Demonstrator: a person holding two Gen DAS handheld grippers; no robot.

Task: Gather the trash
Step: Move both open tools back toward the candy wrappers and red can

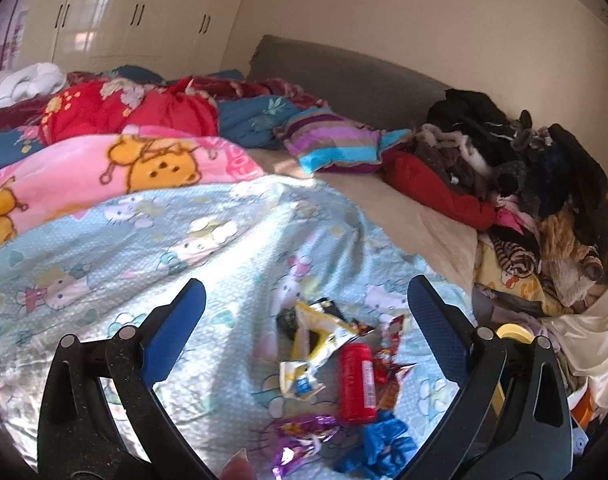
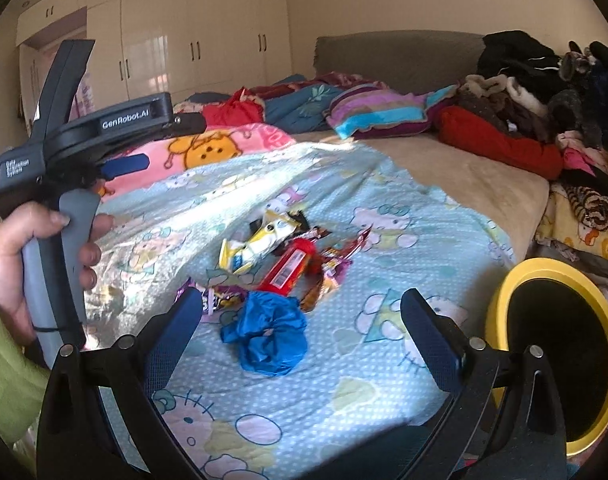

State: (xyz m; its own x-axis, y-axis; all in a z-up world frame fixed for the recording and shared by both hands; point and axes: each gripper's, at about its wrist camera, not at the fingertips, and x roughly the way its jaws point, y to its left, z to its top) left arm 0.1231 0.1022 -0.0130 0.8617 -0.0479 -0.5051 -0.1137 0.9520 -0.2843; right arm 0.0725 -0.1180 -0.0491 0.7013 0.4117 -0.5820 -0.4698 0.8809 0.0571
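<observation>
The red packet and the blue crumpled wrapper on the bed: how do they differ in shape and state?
The red packet is long, smooth and keeps its tube form, with a printed white label; the blue crumpled wrapper is a shapeless wad with no print visible. In the right wrist view the blue wrapper lies nearer the camera, the red packet farther, among other wrappers. Both lie on the light blue cartoon sheet, untouched.

You face a sunlit bed with a grey headboard, cream wardrobes behind, beige wall alongside.
</observation>
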